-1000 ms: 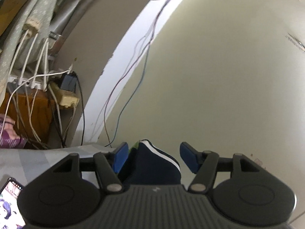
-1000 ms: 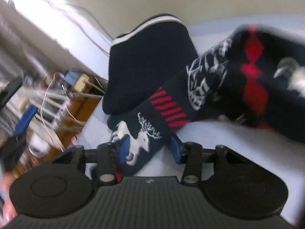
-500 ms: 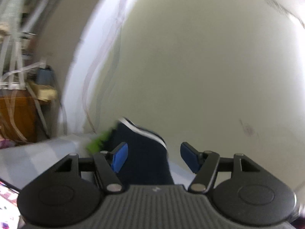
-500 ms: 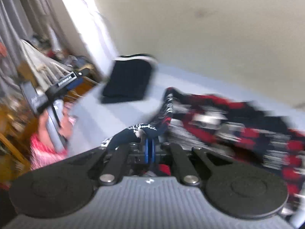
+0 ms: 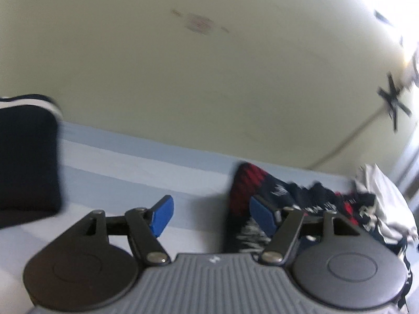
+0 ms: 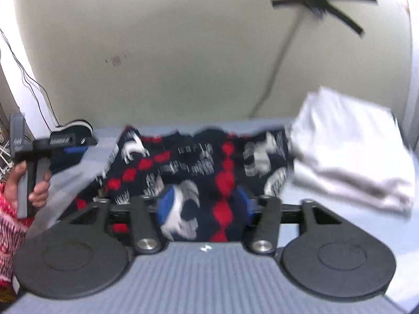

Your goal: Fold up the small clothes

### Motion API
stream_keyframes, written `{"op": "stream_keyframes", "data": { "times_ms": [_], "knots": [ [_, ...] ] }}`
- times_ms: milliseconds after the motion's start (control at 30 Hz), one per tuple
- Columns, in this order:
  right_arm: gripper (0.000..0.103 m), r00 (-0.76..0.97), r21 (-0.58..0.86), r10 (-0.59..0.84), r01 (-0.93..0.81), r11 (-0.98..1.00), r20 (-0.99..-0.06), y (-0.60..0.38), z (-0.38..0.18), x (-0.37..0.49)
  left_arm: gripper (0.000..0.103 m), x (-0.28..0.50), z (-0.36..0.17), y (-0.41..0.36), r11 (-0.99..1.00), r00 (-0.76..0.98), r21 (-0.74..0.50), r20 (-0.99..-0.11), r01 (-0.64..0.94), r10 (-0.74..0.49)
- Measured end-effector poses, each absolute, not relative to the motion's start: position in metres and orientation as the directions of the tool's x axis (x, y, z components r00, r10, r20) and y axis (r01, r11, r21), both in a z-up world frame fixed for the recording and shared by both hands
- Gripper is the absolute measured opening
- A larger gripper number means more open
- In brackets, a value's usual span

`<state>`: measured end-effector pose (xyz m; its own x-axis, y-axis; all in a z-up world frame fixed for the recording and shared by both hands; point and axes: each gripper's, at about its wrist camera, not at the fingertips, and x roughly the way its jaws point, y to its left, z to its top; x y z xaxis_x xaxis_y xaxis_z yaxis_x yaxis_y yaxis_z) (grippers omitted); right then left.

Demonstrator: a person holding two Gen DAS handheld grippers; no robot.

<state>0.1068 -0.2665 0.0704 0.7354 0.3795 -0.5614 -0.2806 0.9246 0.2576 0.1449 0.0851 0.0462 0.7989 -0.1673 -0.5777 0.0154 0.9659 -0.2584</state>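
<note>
One patterned sweater (image 6: 199, 162) (long axis sideways)

Your patterned sweater (image 6: 199, 162) lies spread across the middle of the bed (image 6: 314, 219), directly ahead of your right gripper (image 6: 203, 206), whose opening jaws stand over its near edge with the fabric between them. To its right, touching it, a pile of cloth (image 6: 351, 154) sits on the bed. To the far left, a folded garment (image 6: 76, 130) rests near the wall (image 6: 183, 52), behind your left gripper (image 6: 60, 144) and hand (image 6: 31, 183). From your left wrist, the folded garment (image 5: 26, 157) lies left and the sweater (image 5: 262, 198) right of the left gripper (image 5: 212, 214), bare sheet between its opening jaws.
</note>
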Motion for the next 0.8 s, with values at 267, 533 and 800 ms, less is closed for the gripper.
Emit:
{"op": "stream_keyframes", "data": {
  "times_ms": [267,533,800],
  "knots": [
    [0.031,0.726,0.236,0.39,-0.311,0.921,-0.567,-0.254,0.044,0.1,0.01,0.17,0.017,0.041,0.982,0.777,-0.162,-0.605,0.091,-0.172],
    [0.012,0.919,0.108,0.213,-0.187,0.976,-0.333,-0.235,0.081,0.108,0.01,0.16,0.012,0.126,0.907,0.826,-0.414,-0.534,-0.07,-0.18],
    [0.032,0.836,0.273,0.192,-0.052,0.96,-0.514,-0.259,0.036,0.136,0.048,0.164,0.002,0.116,0.949,0.804,-0.275,-0.593,-0.154,-0.041]
  ]
}}
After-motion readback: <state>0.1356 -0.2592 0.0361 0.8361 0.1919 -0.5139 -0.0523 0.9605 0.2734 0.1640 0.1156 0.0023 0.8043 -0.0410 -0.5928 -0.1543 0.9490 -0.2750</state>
